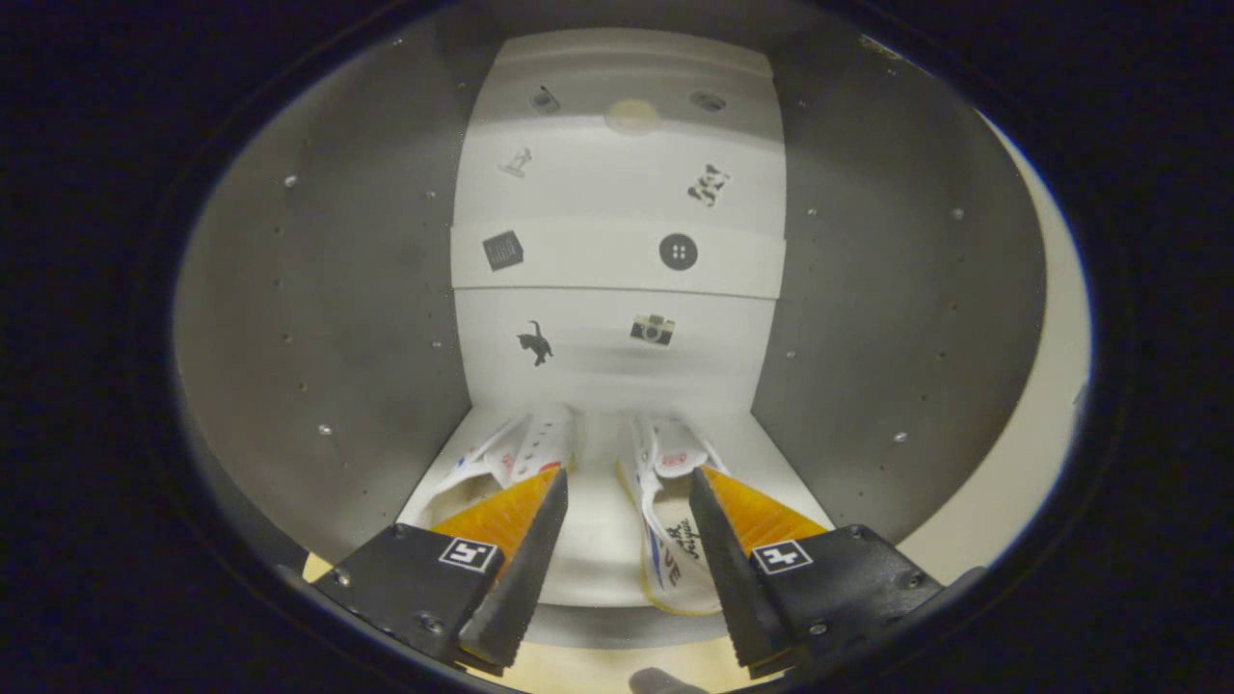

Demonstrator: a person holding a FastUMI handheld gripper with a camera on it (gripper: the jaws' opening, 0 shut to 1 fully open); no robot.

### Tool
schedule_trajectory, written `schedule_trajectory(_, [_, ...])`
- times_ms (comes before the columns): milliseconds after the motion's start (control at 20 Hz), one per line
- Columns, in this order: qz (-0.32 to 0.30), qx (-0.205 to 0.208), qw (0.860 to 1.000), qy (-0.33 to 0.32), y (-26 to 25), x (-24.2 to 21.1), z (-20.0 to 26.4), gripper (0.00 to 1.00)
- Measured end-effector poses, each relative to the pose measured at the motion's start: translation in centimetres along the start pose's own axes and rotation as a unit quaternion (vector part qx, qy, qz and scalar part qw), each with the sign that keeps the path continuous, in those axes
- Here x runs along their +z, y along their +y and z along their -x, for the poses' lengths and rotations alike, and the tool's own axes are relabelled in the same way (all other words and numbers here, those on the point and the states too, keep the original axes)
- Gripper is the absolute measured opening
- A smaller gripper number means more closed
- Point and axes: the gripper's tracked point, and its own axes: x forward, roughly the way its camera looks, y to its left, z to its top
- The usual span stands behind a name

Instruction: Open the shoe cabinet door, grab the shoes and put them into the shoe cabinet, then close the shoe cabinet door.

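I look into the open shoe cabinet (318, 318), whose white back wall (617, 337) carries small stickers. Two white shoes stand on its bottom shelf (598, 540), toes toward the back. The left shoe (521, 453) lies just beyond my left finger, partly hidden by it. The right shoe (665, 540) lies beside and under my right finger, its heel near the shelf's front edge. My gripper (627, 492) is open, with bare shelf showing between the fingers and nothing held.
Grey side walls (868, 318) with rows of small holes close in on both sides. A pale strip, perhaps the open door or the cabinet's outer edge (1041, 405), shows beyond the right wall. A white upper shelf edge (617, 255) crosses the back.
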Motion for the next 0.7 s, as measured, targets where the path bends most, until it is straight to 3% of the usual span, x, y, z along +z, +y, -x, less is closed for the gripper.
schedule_trajectory(250, [-0.001, 0.004, 1.000, -0.029, 0.4, 0.2, 6.6, 0.96])
schedule_trajectory(700, [0.007, 0.036, 0.994, -0.105, 1.1, 0.9, 23.2, 0.99])
